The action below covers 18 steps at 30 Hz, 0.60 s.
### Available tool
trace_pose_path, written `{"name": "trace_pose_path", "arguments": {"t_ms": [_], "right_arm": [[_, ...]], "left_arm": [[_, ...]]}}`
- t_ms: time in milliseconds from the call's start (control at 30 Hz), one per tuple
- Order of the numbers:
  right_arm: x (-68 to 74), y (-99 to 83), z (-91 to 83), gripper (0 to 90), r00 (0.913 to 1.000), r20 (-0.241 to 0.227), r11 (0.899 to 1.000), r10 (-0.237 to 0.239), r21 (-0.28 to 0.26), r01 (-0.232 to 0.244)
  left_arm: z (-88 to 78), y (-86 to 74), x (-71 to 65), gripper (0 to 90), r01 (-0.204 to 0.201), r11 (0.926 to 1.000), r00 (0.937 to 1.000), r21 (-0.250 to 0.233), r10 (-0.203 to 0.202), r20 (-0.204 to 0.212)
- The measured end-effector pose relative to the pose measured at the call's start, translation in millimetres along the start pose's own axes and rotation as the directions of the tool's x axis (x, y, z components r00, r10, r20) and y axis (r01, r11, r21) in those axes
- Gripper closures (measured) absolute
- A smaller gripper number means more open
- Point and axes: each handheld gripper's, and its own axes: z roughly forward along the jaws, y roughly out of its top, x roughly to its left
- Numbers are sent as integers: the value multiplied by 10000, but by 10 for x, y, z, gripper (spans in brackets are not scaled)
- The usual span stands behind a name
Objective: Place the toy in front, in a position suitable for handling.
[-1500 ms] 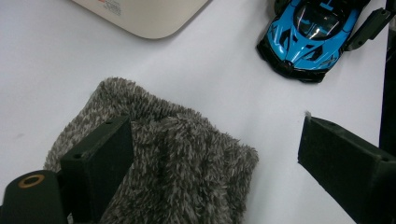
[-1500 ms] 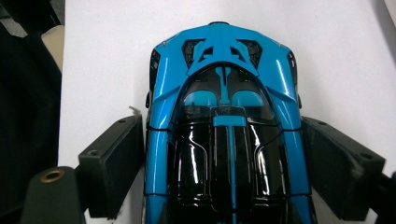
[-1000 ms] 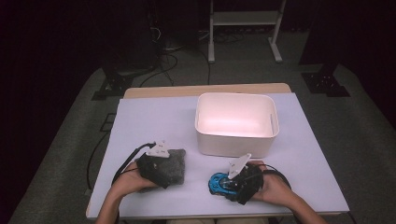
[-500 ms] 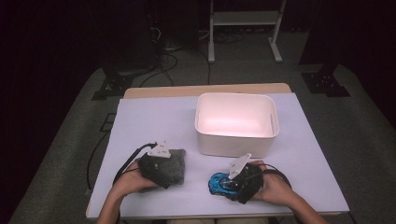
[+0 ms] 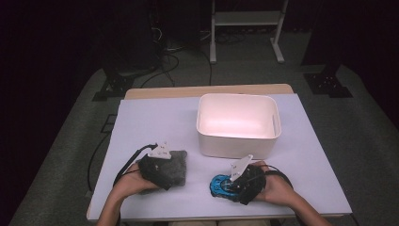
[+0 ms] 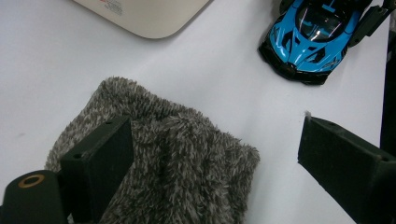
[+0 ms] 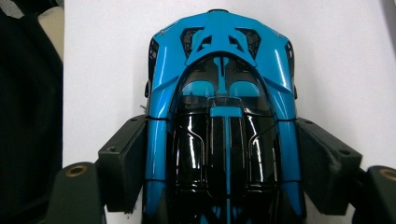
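Dark room all around, cables and a stand leg on the floor behind, and a white-topped desk [image 5: 155, 117] lit in the middle. White bin [image 5: 237, 123] sits toward 12 o'clock of the desk centre, looks empty as far as I can see. Nothing's gone in it yet, so my read is the job's barely started. Right gripper [image 7: 224, 158] is down at about 5 o'clock of the desk with its fingers [image 7: 125, 163] straddling the blue toy car [image 7: 223, 93]; they've just been closing in on it, and in the right gripper view the pads look right up against the car's sides, so I'd call it a pinch that's only just landed. Car is on the desk, not lifted. Left gripper [image 6: 210, 163] is at roughly 7 o'clock, fingers spread wide, one resting on the grey fluffy cloth [image 6: 177, 154] and the other over bare desk, so no grip there. Left to do, I guess: lift the car, drop it in the bin, then grab the cloth too.
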Motion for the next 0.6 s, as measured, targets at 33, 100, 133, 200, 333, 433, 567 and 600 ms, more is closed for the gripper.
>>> {"name": "trace_pose_path", "arguments": {"t_ms": [33, 100, 133, 200, 333, 433, 567, 600], "right_arm": [[-2, 1, 0, 250, 10000, -24, 10000, -19, -11, 19], [-9, 1, 0, 250, 10000, -66, 10000, -64, -31, 64], [-8, 4, -1, 251, 9999, -73, 10000, -76, -9, 76], [-10, 9, -1, 251, 9999, -75, 9999, -141, -16, 141], [-33, 11, -1, 251, 9998, -169, 9999, -99, -58, 98], [-50, 15, -9, 251, 9997, -235, 9999, -49, -104, 47], [-63, 36, -42, 251, 9996, -299, 9997, 5, -250, -13], [-66, 45, -52, 251, 9995, -312, 9997, -9, -225, 2]], "left_arm": [[-5, 0, 3, 100, 3, 10000, 10000, -14, -3, -17], [-15, 0, 8, 100, 15, 10000, 10000, -43, -15, -28], [-19, -1, 10, 100, 4, 10000, 10000, -54, -5, -40], [-23, -2, 11, 100, 27, 10000, 10000, -54, -28, -49], [-19, -6, 10, 100, 15, 10000, 10000, -37, -15, -22], [-24, -7, 9, 100, -9, 10000, 10000, -25, 9, -19], [-29, -7, 9, 100, 35, 9999, 10000, -104, -35, -28], [-30, -6, 9, 100, 39, 9999, 10000, -109, -39, -34]]}}
